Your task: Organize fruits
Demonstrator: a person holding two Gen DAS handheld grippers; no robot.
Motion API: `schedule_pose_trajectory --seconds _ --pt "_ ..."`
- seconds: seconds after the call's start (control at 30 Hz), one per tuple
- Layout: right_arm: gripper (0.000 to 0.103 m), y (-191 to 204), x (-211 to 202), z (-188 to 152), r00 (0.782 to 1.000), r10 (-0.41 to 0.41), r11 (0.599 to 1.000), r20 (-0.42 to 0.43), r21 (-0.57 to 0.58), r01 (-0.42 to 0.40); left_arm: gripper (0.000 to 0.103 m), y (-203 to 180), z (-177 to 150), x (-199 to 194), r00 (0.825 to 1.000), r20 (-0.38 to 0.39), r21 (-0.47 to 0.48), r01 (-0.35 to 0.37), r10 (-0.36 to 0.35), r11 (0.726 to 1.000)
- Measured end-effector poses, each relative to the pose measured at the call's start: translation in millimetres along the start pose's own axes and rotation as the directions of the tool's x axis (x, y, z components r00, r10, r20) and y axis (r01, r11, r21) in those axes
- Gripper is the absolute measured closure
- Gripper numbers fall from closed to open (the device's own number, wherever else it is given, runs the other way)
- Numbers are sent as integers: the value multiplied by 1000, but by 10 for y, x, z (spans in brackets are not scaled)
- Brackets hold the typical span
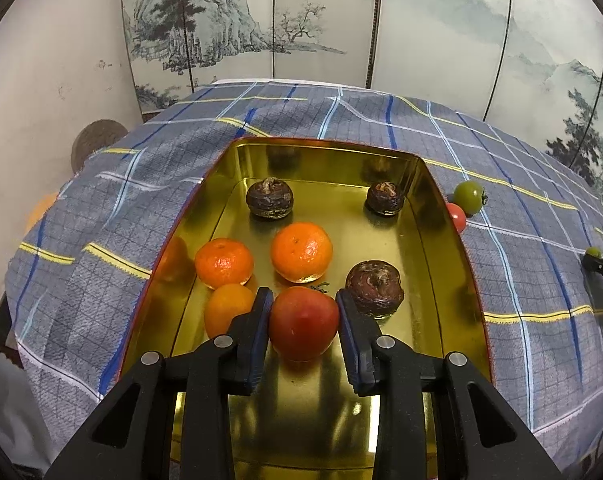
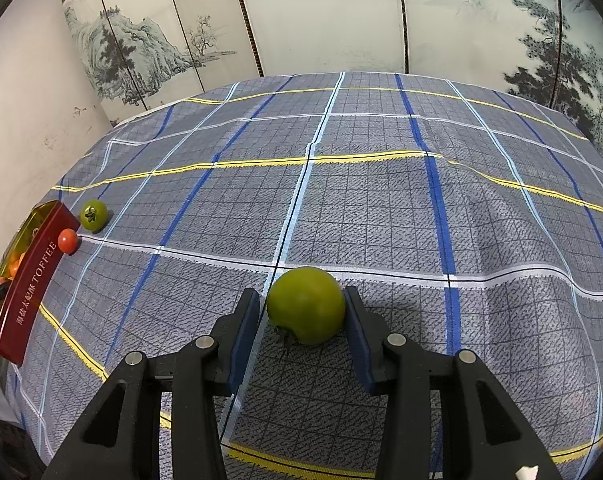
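While clamped, red tomato (image 1: 303,322) over tin (image 1: 441,216).

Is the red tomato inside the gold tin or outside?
Inside. The left gripper holds the red tomato above the gold tin floor, within its walls.

Left gripper (image 1: 304,322) over the gold tin (image 1: 441,216), fingers touching both sides of a red tomato (image 1: 304,322). In the tin: three oranges (image 1: 301,252) left and centre, three dark brown fruits (image 1: 269,197) toward its far end and right. Just outside the tin's right wall: a green tomato (image 1: 468,197) and a small red one (image 1: 457,216) on the checked cloth (image 1: 541,280).
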State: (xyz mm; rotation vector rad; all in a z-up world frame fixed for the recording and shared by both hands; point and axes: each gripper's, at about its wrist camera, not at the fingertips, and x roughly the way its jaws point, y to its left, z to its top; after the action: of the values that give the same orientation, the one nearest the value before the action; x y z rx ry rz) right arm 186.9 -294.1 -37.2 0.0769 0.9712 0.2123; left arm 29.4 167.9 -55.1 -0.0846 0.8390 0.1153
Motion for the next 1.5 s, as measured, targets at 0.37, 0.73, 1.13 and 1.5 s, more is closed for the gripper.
schedule_pose_trajectory --seconds 0.37,0.73,1.13,1.5 --pt "63 6 4 -2 1000 -2 1000 0 -1 2 69 -152 41 -277 994 100 56 -52 46 997" --pt "63 9 14 -4 1000 -7 1000 -1 -5 7 64 -150 25 -370 988 107 26 -114 111 993" --pt "63 18 27 -4 1000 -19 1000 -1 -16 19 45 -142 -19 -455 983 121 21 -144 140 989" --pt "62 31 -84 -58 1000 11 1000 17 14 -11 36 -168 -14 -588 976 155 28 -157 150 987"
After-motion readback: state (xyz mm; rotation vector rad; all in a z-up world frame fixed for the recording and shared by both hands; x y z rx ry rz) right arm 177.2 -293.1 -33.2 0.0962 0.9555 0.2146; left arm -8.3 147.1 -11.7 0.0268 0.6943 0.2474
